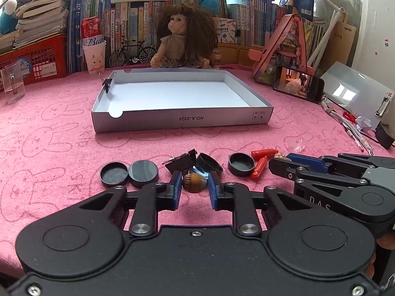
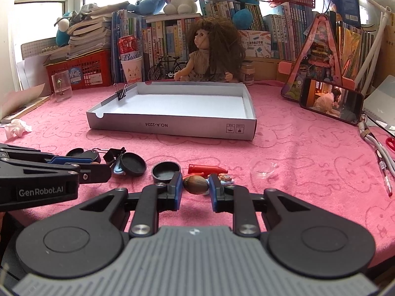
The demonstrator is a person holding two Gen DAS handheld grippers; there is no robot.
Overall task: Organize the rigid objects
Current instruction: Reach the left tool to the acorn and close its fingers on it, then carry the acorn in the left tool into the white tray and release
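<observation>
Between both sets of blue pads, low over the pink cloth (image 1: 61, 135): one brown nut apiece.
Left gripper (image 1: 194, 183) clamped on a walnut (image 1: 195, 183), right gripper (image 2: 196, 185) on another nut (image 2: 196, 184); best lifted straight, then carried to the white tray (image 1: 182, 122) beyond.
</observation>
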